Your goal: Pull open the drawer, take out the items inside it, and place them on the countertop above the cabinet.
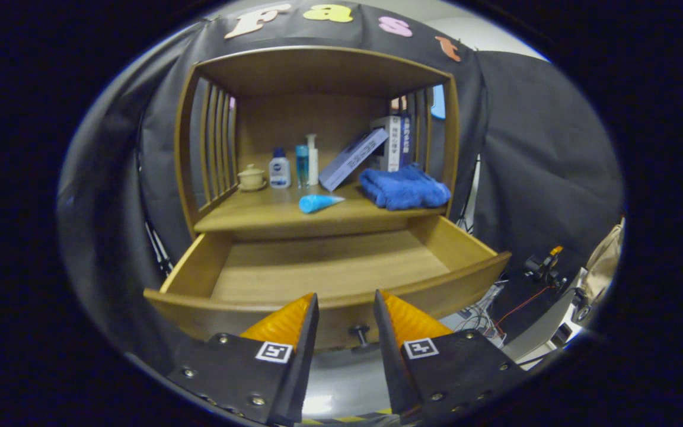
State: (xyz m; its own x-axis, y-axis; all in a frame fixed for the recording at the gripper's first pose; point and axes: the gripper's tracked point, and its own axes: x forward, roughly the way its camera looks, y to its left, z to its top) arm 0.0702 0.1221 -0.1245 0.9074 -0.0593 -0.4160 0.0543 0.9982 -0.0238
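Black cloth wall behind wooden cabinet point(318, 77). Gripper point(346, 314): orange fingers point(285, 323) parted narrowly, gripping nothing, just before knob point(358, 332). Knob between fingertips, untouched. Drawer point(329, 267) pulled open beyond knob, wooden floor bare. Countertop point(258, 210) above drawer: blue tube point(319, 203) lying near front edge; blue towel point(404, 187) right of tube; cup point(251, 177), bottles point(294, 167) behind tube; books point(377, 151) leaning behind towel.

Your gripper point(346, 308) is spread apart just in front of the pulled-out drawer point(329, 267), its knob point(360, 332) between the fingers, untouched. On the countertop point(270, 216) beyond lie a blue tube point(319, 203) and a folded blue towel point(404, 187).
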